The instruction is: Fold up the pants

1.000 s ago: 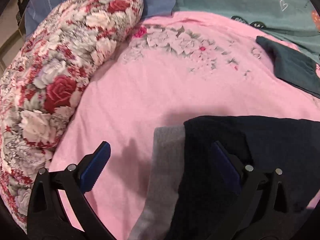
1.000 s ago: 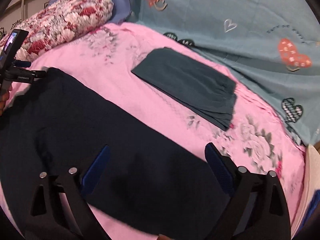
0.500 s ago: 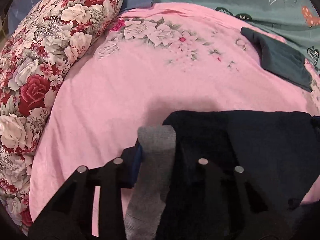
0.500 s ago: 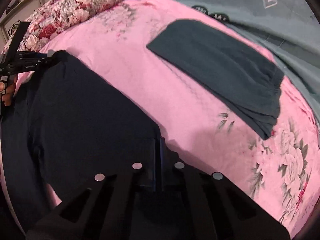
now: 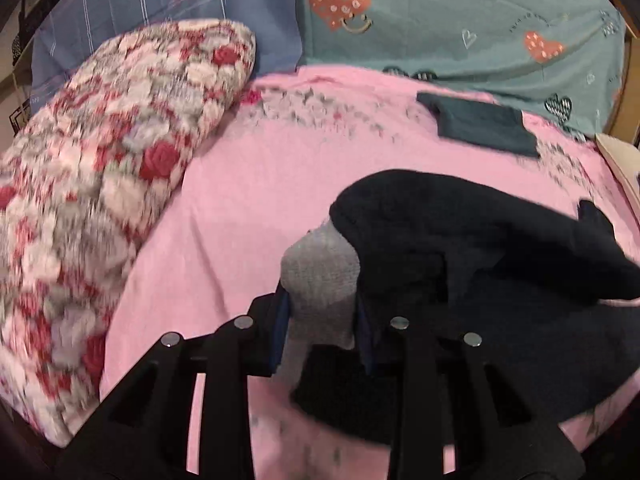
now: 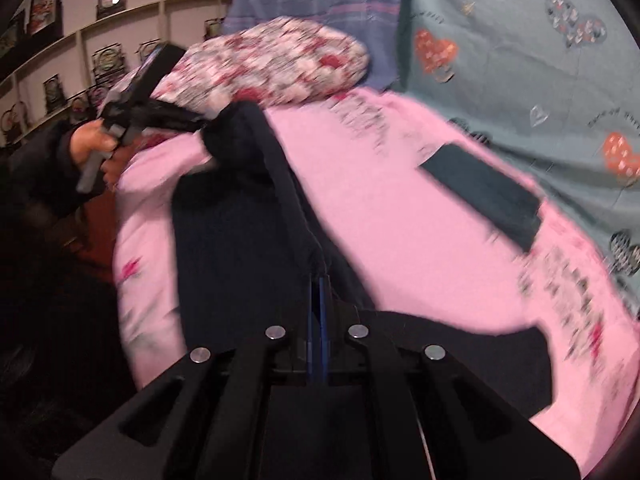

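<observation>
Dark navy pants [image 5: 472, 248] with a grey waistband [image 5: 320, 276] hang lifted over the pink bedsheet [image 5: 248, 208]. My left gripper [image 5: 322, 320] is shut on the grey waistband end. My right gripper [image 6: 319, 304] is shut on the other end of the pants [image 6: 248, 216], which stretch taut from it toward the left gripper [image 6: 188, 120], seen held by a hand at the upper left of the right wrist view.
A folded dark teal garment [image 5: 480, 124] [image 6: 488, 192] lies on the sheet toward the back right. A floral pillow [image 5: 100, 168] lies along the left. A teal heart-print cloth [image 5: 460, 20] and a blue striped cloth [image 5: 168, 0] stand behind. Shelves [image 6: 80, 64] line the wall.
Both grippers went from open to shut on the pants' ends, then lifted the pants off the sheet; the fabric now hangs stretched between them.
</observation>
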`<state>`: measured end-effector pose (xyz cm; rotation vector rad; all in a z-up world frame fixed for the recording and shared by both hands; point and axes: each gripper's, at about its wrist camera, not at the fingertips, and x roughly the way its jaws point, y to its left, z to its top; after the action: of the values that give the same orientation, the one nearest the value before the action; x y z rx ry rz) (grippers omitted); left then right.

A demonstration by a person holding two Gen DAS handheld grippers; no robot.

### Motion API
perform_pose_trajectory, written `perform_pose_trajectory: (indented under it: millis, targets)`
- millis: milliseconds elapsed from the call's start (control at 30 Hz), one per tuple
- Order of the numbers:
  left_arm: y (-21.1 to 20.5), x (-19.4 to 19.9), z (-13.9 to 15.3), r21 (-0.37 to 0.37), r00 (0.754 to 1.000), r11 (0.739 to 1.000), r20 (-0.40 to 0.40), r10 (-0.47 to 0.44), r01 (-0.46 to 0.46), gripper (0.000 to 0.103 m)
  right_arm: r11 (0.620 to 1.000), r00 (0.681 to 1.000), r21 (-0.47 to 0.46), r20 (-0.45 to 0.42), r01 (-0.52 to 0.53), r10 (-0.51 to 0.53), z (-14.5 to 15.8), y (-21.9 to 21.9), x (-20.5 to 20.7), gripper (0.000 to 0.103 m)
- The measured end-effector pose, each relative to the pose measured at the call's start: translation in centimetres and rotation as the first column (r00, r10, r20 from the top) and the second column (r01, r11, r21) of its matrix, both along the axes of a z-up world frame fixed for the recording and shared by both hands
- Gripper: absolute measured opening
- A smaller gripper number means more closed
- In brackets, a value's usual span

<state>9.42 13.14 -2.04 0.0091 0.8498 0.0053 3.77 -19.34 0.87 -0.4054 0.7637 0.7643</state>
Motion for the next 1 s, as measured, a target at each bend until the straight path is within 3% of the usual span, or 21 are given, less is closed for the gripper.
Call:
perform_pose_trajectory:
  millis: [100, 167, 233, 267, 367, 400, 433, 500, 567, 633, 800, 833, 867, 900, 967, 1000]
  targets:
    - [0.7, -2.1, -4.1, -0.001, 0.997, 1.0, -0.081, 0.006, -0.006, 0.032, 1.0, 0.995, -0.031, -0.103, -0.003, 0.0, -5.3, 0.5, -4.2, 0.0]
    - [1.3, -2.8, -5.4, -0.024, 0.995, 0.999, -0.094, 0.02, -0.022, 0.037, 0.998, 0.989, -0.047, -0.14, 0.032, -0.038, -8.1, 0.5, -5.4, 0.0]
    - [1.7, -3.7, -5.2, -0.015, 0.997, 0.999, -0.067, 0.044, -0.046, 0.056, 0.997, 0.988, -0.014, -0.136, 0.074, -0.075, -8.6, 0.3, -6.0, 0.0]
    - [1.7, -3.9, -4.8, -0.007, 0.997, 0.999, -0.059, 0.051, -0.051, 0.07, 0.996, 0.986, -0.001, -0.135, 0.094, -0.094, -8.4, 0.1, -6.0, 0.0]
    - [1.5, -4.3, -3.9, 0.001, 0.998, 0.999, -0.041, 0.037, -0.037, 0.08, 0.992, 0.987, 0.012, -0.105, 0.125, -0.123, -7.7, 0.1, -5.8, 0.002]
    - [1.3, -4.3, -3.8, 0.004, 0.998, 0.999, -0.047, 0.032, -0.032, 0.082, 0.992, 0.987, 0.025, -0.103, 0.127, -0.124, -7.3, 0.2, -6.0, 0.019]
    - [1.3, -4.2, -3.8, -0.001, 0.998, 1.0, -0.054, 0.031, -0.031, 0.082, 0.99, 0.988, 0.045, -0.088, 0.135, -0.131, -6.7, 0.2, -6.2, 0.045]
    - [1.3, -4.3, -3.6, -0.035, 0.997, 0.999, -0.062, 0.037, -0.039, 0.082, 0.984, 0.986, 0.064, -0.029, 0.165, -0.164, -5.5, 0.3, -6.7, 0.058]
    - [1.6, -4.5, -2.8, -0.072, 0.998, 0.996, -0.037, 0.052, -0.055, 0.082, 0.985, 0.987, 0.074, 0.015, 0.157, -0.158, -4.3, 0.6, -6.4, 0.058]
    - [2.1, -4.2, -2.0, -0.062, 0.997, 0.995, -0.01, 0.082, -0.082, 0.082, 0.991, 0.99, 0.042, 0.054, 0.13, -0.133, -3.8, 1.5, -6.3, 0.058]
    - [2.6, -2.2, -5.5, 0.027, 0.985, 0.996, -0.145, 0.091, -0.088, 0.082, 0.989, 0.997, -0.144, 0.079, 0.027, -0.016, -6.3, 4.9, -5.9, 0.058]
    - [2.6, -2.3, -5.7, 0.031, 0.986, 0.996, -0.141, 0.088, -0.084, 0.082, 0.982, 0.997, -0.184, 0.069, 0.033, -0.02, -7.3, 5.4, -5.4, 0.039]
    - [2.8, -2.4, -5.7, 0.028, 0.988, 0.996, -0.127, 0.084, -0.081, 0.078, 0.98, 0.999, -0.197, 0.04, 0.033, -0.025, -7.9, 5.5, -4.9, 0.02]
    - [3.0, -2.3, -5.4, 0.015, 0.991, 0.997, -0.113, 0.078, -0.076, 0.063, 0.983, 0.999, -0.183, -0.024, 0.021, -0.026, -8.4, 5.5, -4.2, 0.005]
    - [3.2, -1.6, -4.9, -0.041, 0.993, 0.998, -0.116, 0.034, -0.039, 0.037, 0.989, 0.997, -0.145, -0.069, 0.016, -0.026, -8.3, 5.2, -3.5, 0.005]
    - [2.9, -1.2, -4.5, -0.044, 0.993, 0.999, -0.113, 0.019, -0.024, 0.031, 0.99, 0.997, -0.144, -0.071, 0.008, -0.019, -8.2, 5.3, -3.6, 0.005]
